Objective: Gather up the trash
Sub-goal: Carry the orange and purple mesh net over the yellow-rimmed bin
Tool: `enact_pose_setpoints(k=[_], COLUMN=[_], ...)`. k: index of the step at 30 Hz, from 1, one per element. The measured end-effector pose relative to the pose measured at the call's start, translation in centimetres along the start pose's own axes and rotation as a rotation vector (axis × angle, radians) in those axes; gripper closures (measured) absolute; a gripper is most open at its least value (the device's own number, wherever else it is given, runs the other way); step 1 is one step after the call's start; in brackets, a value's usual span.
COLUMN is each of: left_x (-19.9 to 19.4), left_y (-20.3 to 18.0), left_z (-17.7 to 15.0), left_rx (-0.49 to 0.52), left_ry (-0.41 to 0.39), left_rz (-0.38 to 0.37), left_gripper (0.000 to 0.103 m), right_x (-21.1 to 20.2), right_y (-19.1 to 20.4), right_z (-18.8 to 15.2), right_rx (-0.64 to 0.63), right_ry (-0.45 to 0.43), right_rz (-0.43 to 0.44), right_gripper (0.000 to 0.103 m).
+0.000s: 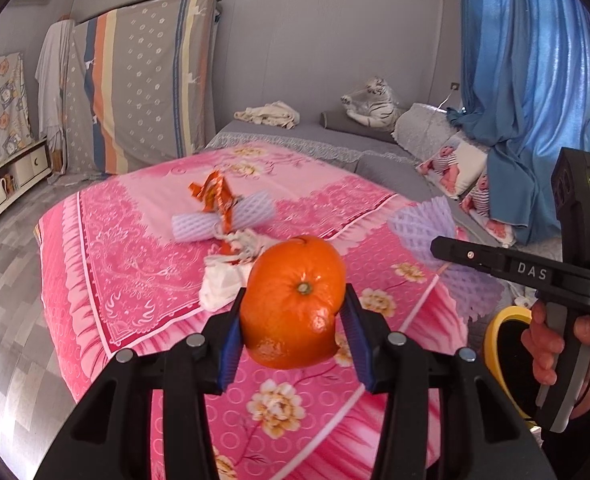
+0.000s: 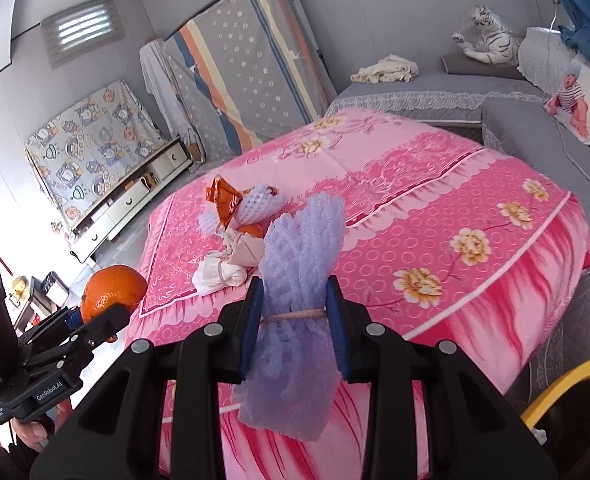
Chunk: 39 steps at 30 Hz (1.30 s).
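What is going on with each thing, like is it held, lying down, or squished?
Orange: held up by the left gripper.
Purple foam net: squeezed in the right gripper.
Orange wrapper: crumpled, on the pink blanket.
White tissue: bunched up on the blanket.

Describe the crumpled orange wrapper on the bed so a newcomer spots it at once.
Start at the pink flowered bedspread. Near its middle lies a small heap of trash, and the orange wrapper sits at the heap's far end, across a white foam net sleeve. It alone is shiny, creased foil; its neighbours are pale foam and tissue.
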<state>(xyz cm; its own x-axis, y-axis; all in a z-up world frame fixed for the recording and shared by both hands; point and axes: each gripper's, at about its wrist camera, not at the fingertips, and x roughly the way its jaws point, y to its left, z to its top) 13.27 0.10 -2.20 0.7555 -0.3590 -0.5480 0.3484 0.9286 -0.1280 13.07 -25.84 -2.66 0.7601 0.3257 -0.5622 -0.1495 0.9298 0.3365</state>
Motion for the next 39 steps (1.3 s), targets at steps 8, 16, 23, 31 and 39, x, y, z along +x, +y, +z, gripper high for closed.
enact_pose_setpoints(k=[8,16,23,31,39], left_x=[-1.7,-2.5,-2.8,-2.4,-2.1], left_y=[-3.1,-6.1,-9.0,-12.6,-16.5], left_z=[0.9,2.0,2.8,3.4,3.8], left_rx=[0.050,0.086,0.138,0.185,0.254], left_ry=[-0.040,-0.072,-0.099,-0.106,-0.110], left_rz=[-0.042,-0.100,-0.159,-0.229,-0.298], left_gripper=[0.060,0.060,0.060,0.060,0.060], right_x=[-4.8,-8.9,-12.5,-16.3,-19.1], right_y=[-1.1,-2.5,-4.2,-7.1,-10.0], right_z=[0.1,-0.1,-0.2,-0.8,-2.0], right_rx=[0.012,0.042,0.072,0.122,0.169], right_ry=[-0.088,-0.159,-0.226,-0.289,-0.319], right_rz=[-0.022,-0.045,-0.083,-0.163,-0.237], right_gripper=[0.073,0.073,0.073,0.073,0.073])
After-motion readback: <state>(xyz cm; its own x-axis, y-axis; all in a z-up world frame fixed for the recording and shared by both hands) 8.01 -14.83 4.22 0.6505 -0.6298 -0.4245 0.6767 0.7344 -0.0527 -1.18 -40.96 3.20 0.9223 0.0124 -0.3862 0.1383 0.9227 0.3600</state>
